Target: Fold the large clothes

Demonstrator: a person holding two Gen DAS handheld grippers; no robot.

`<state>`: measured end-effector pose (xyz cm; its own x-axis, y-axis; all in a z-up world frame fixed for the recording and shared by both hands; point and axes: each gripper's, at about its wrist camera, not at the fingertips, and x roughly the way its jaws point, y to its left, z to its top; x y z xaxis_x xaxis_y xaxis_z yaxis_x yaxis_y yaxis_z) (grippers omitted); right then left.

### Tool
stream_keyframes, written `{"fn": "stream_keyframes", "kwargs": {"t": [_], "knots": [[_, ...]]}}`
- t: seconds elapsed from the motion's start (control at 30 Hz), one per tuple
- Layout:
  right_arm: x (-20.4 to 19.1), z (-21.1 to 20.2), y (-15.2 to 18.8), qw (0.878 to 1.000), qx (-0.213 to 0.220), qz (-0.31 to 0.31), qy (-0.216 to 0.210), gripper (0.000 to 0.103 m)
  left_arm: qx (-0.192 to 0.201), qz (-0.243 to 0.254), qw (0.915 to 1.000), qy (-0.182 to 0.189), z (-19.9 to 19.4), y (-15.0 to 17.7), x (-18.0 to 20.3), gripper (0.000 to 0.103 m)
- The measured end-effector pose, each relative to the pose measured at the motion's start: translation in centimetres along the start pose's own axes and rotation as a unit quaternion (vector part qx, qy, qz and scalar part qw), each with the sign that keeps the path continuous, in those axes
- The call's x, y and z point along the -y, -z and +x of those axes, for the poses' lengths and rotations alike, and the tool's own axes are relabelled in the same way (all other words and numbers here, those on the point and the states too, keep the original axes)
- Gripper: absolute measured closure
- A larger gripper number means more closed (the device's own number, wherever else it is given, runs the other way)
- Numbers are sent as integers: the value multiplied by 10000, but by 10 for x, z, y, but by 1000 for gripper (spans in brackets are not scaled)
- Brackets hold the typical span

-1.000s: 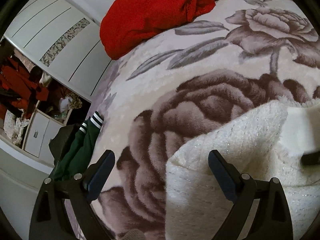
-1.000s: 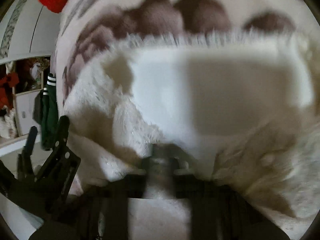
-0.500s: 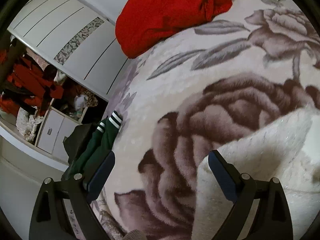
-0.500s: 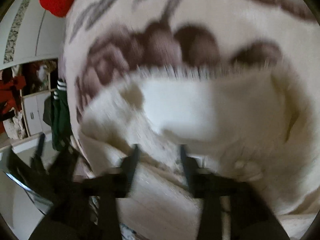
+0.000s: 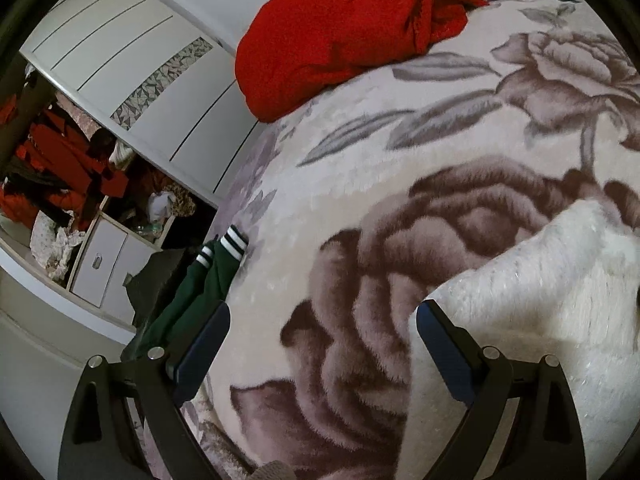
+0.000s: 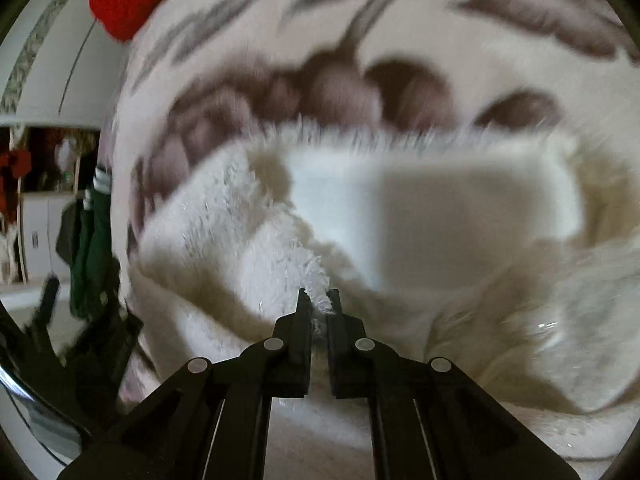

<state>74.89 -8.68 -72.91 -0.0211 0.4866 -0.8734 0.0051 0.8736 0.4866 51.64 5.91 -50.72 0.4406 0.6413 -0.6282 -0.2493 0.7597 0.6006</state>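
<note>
The right gripper, apart half a second earlier, had closed on a fold of the fluffy white garment lying on the floral blanket, ready to fold, while the left gripper stayed apart and empty beside it.

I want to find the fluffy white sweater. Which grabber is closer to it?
Right. The right gripper is pinching the white sweater. The left gripper hangs open beside it, over the flowered blanket.
</note>
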Motion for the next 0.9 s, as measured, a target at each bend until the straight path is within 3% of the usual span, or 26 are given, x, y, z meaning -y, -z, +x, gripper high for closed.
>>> {"fn": "stream_keyframes", "kwargs": {"t": [0.13,0.23,0.27,0.37,0.43,0.5,0.6,0.7,0.8,0.9], "knots": [[3,3,-21,9998,-116,58,131,97,-62,19,9999,127,3,-3,7,7],[11,27,-25,9972,-734,114,47,95,-108,-5,9996,275,0,-2,6,7],[18,22,-27,9961,-847,193,-153,86,-98,-32,9994,342,-3,-1,3,7],[40,-34,-18,9981,-397,257,-391,64,-78,-108,9984,550,-16,5,-3,7],[70,-88,-2,9985,41,397,-385,55,-115,-140,9968,783,-29,14,0,7],[110,-135,19,9965,400,730,-120,53,-224,-129,9949,976,-40,23,8,7],[189,-180,56,9839,694,1645,120,49,-420,-48,9928,1124,-60,39,34,7],[262,-178,87,9668,584,2487,57,49,-553,148,9917,1155,-76,52,66,7],[304,-139,104,9516,229,3017,-545,49,-468,474,9935,926,-88,61,95,7],[326,-81,117,9140,-303,3692,-1657,49,-478,591,9932,885,-93,65,108,7]]}}
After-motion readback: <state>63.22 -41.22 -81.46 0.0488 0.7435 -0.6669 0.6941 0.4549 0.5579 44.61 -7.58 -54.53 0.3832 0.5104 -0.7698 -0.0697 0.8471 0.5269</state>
